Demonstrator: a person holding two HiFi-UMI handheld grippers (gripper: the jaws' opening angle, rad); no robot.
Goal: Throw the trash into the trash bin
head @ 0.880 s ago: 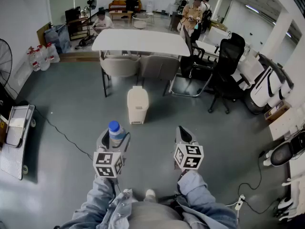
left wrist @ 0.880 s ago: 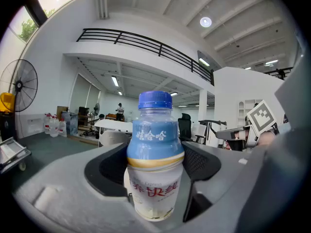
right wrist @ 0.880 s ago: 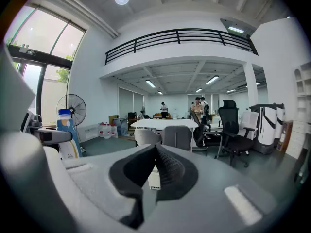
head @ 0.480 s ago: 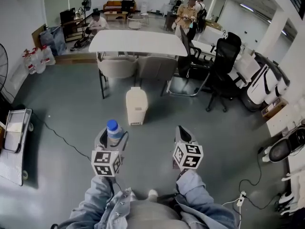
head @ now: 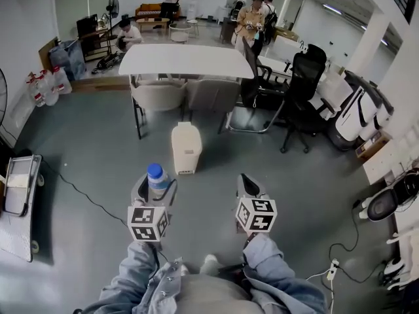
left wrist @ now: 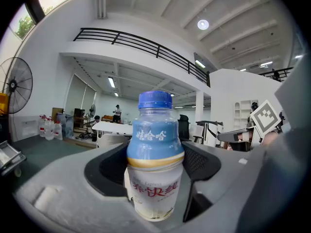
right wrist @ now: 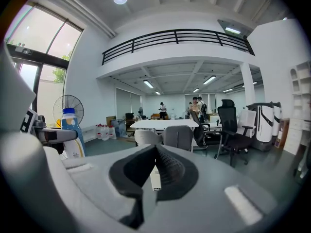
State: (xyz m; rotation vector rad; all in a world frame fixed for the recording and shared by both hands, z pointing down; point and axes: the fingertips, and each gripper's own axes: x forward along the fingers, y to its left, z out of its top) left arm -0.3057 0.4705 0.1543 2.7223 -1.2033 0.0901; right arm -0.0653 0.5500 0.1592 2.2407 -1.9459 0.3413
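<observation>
Blue-capped bottle [head: 156, 176] stands upright, clamped in the left tongs [head: 154, 190]; the right tongs [head: 247, 187] are together, empty. Carry the bottle level until over the beige trash bin [head: 186, 148] on the floor [head: 98, 149] ahead, then release. Head view shows the bin; left gripper view does not, but shows the grip on the label [left wrist: 154, 188].

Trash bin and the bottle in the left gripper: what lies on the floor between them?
Only bare grey floor, as the head view shows, between the trash bin and the bottle.
</observation>
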